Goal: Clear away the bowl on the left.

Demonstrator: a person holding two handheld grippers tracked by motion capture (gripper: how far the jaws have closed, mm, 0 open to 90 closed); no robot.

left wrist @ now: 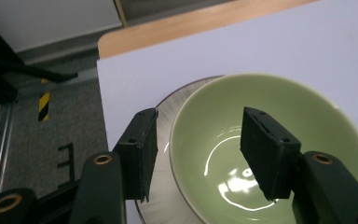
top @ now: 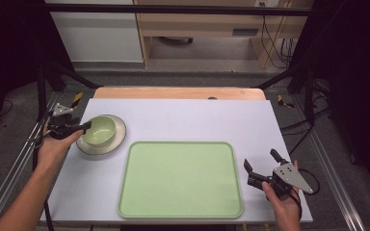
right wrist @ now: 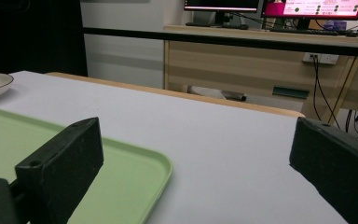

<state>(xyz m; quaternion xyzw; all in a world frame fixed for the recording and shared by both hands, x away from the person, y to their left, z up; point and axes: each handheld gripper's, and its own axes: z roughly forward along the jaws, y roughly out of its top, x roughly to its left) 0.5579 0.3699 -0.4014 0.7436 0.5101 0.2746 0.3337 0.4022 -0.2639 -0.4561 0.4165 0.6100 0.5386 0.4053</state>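
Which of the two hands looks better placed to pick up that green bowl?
The left. The left gripper already straddles the rim of the green bowl, one jaw inside and one outside over the plate. The right gripper sits open across the table, beyond the tray.

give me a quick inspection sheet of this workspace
surface: pale sheet over a wooden table, bare around the items
job's things: green bowl on a plate; green tray beside them
clutter: nothing seen
grippers: left gripper straddles the bowl's rim, one jaw inside, one outside, pads not yet pressing; right gripper open, right of the tray
cables: one trails from the right gripper; more by the desk
surroundings: desk, monitors, dark frame
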